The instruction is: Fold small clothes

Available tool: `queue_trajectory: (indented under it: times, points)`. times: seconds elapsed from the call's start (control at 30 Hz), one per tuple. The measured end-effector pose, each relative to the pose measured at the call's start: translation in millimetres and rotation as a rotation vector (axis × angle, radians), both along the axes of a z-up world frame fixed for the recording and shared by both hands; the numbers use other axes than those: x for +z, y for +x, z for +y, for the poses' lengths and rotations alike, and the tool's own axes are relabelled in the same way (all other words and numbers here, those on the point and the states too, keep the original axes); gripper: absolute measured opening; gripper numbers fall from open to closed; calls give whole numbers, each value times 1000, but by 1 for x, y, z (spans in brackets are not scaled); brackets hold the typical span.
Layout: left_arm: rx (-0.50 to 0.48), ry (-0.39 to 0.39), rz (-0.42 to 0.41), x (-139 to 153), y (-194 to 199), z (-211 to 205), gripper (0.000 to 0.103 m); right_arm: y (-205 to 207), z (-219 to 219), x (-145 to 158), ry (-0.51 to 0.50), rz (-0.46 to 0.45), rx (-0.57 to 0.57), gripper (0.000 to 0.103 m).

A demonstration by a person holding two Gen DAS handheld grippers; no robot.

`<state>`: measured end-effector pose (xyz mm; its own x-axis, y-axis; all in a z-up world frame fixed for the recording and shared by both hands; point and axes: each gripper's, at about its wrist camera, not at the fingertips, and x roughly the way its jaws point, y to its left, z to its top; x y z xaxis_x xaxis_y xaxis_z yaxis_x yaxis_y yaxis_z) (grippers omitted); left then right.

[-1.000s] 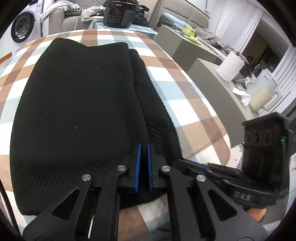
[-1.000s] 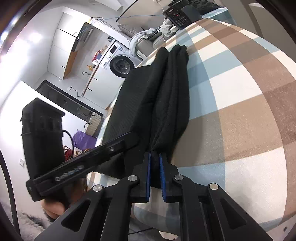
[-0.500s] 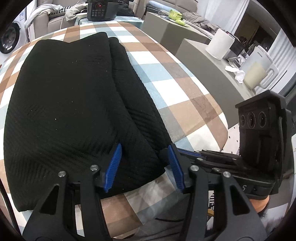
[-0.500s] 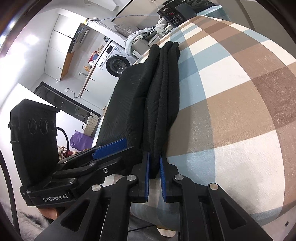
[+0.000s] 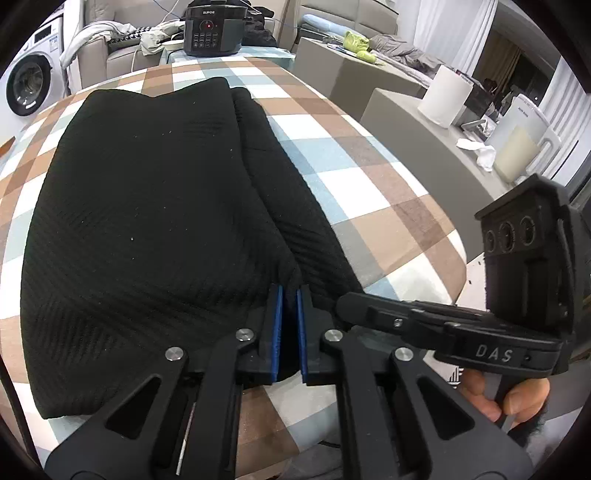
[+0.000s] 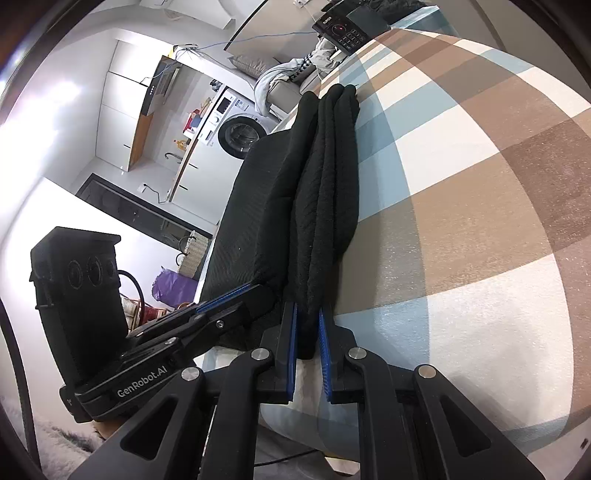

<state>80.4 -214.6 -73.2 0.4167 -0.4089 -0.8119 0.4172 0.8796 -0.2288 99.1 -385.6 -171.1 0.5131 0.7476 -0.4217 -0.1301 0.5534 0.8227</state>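
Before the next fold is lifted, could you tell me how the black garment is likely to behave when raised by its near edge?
The black garment will probably drape limply: it already lies in soft folded layers. Its ribbed knit looks thick, so it may feel fairly heavy. The textured fabric likely will not slip from the left gripper or right gripper.

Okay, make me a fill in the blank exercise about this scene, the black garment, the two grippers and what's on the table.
1. The folded garment on the table is ____ in colour.
2. The tablecloth has a ____ pattern of brown, blue and white.
3. The left gripper and the right gripper are both ____ on the garment's near edge.
4. The appliance at the table's far end is a Supor ____ cooker.

Missing words: black; checked; shut; pressure
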Motion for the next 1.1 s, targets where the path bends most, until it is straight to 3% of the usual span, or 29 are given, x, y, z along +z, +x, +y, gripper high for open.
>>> queue_trajectory:
  times: [0.23,0.4,0.57,0.8,0.93,1.0,1.1]
  points:
    - [11,-142,61,2,7,15,2,4,6,7,-18,-33,7,11]
    - [13,-156,63,3,6,17,1,8,14,17,-18,-80,33,11]
    - [25,-203,100,-2,10,25,1,14,14,5,-23,-22,39,11]
    - [3,-205,93,0,10,20,1,16,18,5,-55,-20,60,11]
    - [-16,-206,153,-9,14,19,2,14,6,10,-80,1,-4,24]
    - [-29,-199,137,-8,12,18,4,12,-5,14,-63,-5,-52,24]
    - [-66,-197,110,-2,4,17,18,16,-9,24,-70,-19,-84,29]
